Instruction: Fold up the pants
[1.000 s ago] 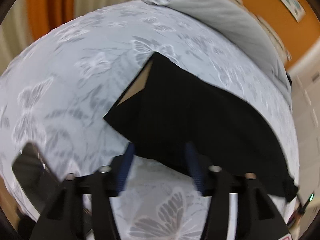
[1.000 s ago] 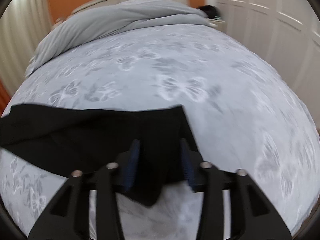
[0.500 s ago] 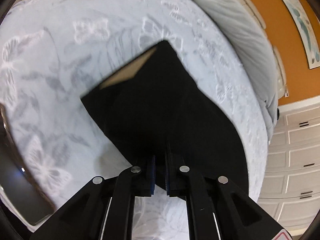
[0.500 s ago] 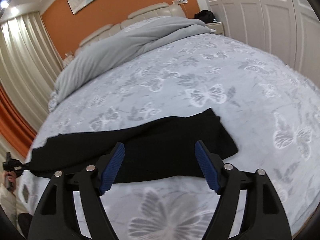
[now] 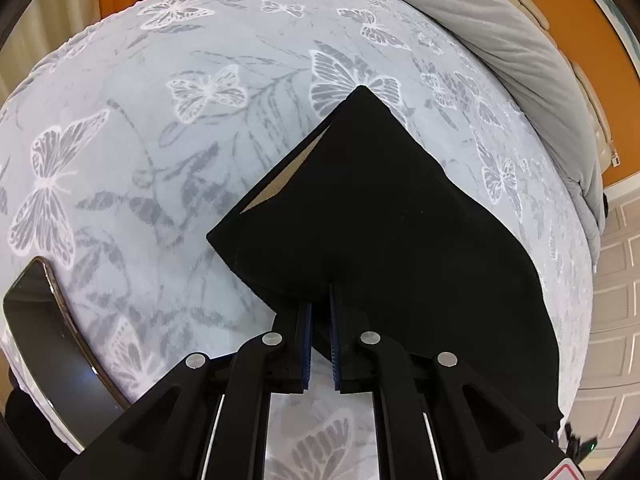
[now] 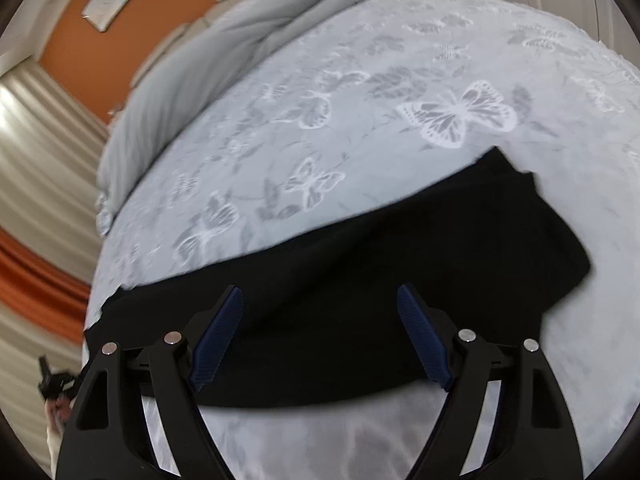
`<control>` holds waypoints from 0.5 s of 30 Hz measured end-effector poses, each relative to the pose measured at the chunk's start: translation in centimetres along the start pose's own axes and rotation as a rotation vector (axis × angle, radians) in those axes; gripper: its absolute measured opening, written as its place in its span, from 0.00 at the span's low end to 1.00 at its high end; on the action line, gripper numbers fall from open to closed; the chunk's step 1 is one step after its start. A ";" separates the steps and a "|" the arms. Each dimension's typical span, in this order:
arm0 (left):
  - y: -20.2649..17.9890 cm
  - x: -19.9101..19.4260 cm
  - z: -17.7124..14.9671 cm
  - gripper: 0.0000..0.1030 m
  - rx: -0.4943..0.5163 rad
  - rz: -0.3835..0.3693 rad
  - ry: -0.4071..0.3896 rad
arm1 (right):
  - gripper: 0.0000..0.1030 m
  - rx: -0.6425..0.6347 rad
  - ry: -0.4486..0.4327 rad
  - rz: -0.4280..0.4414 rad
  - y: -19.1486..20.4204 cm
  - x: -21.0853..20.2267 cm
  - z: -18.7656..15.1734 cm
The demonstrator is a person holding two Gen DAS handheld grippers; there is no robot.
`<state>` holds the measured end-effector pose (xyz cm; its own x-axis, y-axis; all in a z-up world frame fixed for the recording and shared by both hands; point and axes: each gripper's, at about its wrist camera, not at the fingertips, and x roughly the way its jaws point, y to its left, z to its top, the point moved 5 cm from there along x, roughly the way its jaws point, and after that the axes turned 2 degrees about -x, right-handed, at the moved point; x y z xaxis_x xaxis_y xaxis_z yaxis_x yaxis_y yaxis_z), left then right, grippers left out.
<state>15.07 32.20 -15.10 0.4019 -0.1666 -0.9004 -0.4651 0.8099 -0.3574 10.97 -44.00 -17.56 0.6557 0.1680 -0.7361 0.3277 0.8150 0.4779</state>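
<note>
- Basically, bed (image 5: pixel 168 184) fills both views: pale bedspread with a butterfly print; its edges run out of frame.
- Grey duvet (image 5: pixel 516 40) is bunched at the head end, cut off by the lens rim in the left wrist view.
- Black pants (image 5: pixel 380 216) lie flat on the bedspread, folded lengthwise into a long strip. A tan lining shows at one open end in the left wrist view. The other end sits at the right of the right wrist view; the strip's left end is blurred and hard to trace.
- Left gripper (image 5: pixel 320 300): jaws pinched together on the near edge of the pants; fabric hides the fingertips.
- Right gripper (image 6: pixel 320 300): jaws wide apart and just been closing a little, above the middle of the strip, pads clear of the cloth. The whole view is motion-blurred.
- Dark glossy slab (image 5: pixel 44 340), phone or tablet, lies on the bedspread at lower left of the left wrist view, partly cropped.
</note>
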 end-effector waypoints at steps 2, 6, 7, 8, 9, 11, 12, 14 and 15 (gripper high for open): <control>-0.2 -0.1 0.0 0.06 0.009 0.013 0.000 | 0.03 0.022 0.001 0.022 0.0 1.3 0.7; -0.5 -0.4 0.5 0.07 0.030 0.022 -0.002 | 0.03 -0.108 -0.234 0.202 5.1 -6.5 3.3; -0.6 -0.4 0.6 0.07 0.035 0.025 -0.003 | 0.03 -0.142 -0.259 0.226 5.9 -8.2 3.1; -0.5 -0.4 0.6 0.07 0.043 0.031 -0.004 | 0.03 -0.194 -0.271 0.214 6.1 -9.8 2.1; -0.4 -0.3 0.7 0.07 0.050 0.041 -0.006 | 0.03 -0.208 -0.258 0.173 5.4 -9.8 1.3; 0.0 0.0 0.8 0.07 0.046 0.049 -0.002 | 0.03 -0.149 -0.157 0.083 1.4 -7.3 -0.5; 0.2 0.1 0.9 0.07 0.040 0.042 0.003 | 0.03 -0.077 -0.074 0.061 -1.5 -5.1 -1.6; 0.4 0.3 0.9 0.07 0.040 0.033 0.011 | 0.04 -0.053 0.029 0.002 -4.2 -2.6 -3.5; 0.4 0.4 0.8 0.08 0.045 0.039 0.011 | 0.04 -0.069 0.053 -0.012 -4.4 -2.1 -4.0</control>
<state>15.68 32.93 -15.36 0.3755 -0.1407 -0.9161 -0.4438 0.8405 -0.3110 5.40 -45.70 -20.06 0.6145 0.1856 -0.7668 0.2864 0.8532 0.4360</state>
